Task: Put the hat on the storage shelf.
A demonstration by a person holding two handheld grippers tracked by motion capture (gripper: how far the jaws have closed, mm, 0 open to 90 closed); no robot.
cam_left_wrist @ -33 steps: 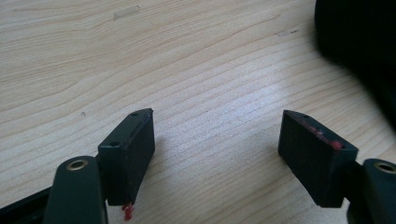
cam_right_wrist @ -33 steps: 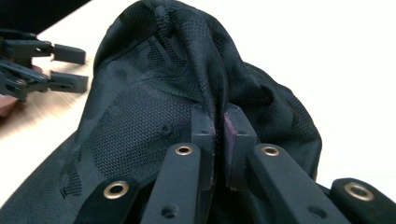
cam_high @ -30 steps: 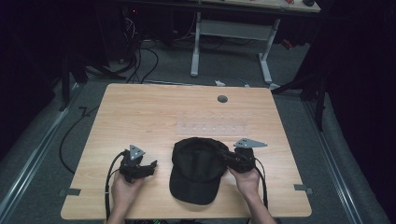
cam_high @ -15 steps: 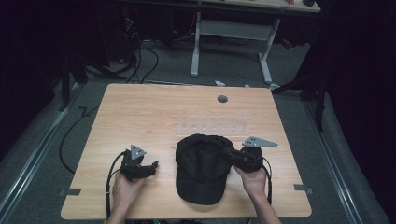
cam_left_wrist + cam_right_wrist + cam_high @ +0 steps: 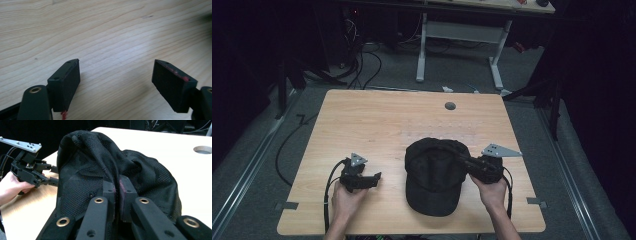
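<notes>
A black mesh cap (image 5: 433, 170) lies on the wooden table (image 5: 387, 120) near its front edge, its brim toward me. My right gripper (image 5: 466, 164) is at the cap's right side, shut on a pinched fold of the cap's crown (image 5: 100, 165); in the right gripper view the two pads press a ridge of fabric between them (image 5: 117, 195). My left gripper (image 5: 376, 176) rests low over the table to the left of the cap, apart from it. Its jaws stand wide open over bare wood (image 5: 117, 57) with nothing between them.
A round cable hole (image 5: 450, 106) sits near the table's far edge. Beyond the table are white desk legs (image 5: 422, 45) and cables on the grey floor (image 5: 362, 65). Tape marks (image 5: 287, 206) lie by the table's front corners.
My right gripper has dragged the cap to the right and slightly forward, bunching its crown. The left gripper has stayed in place.
</notes>
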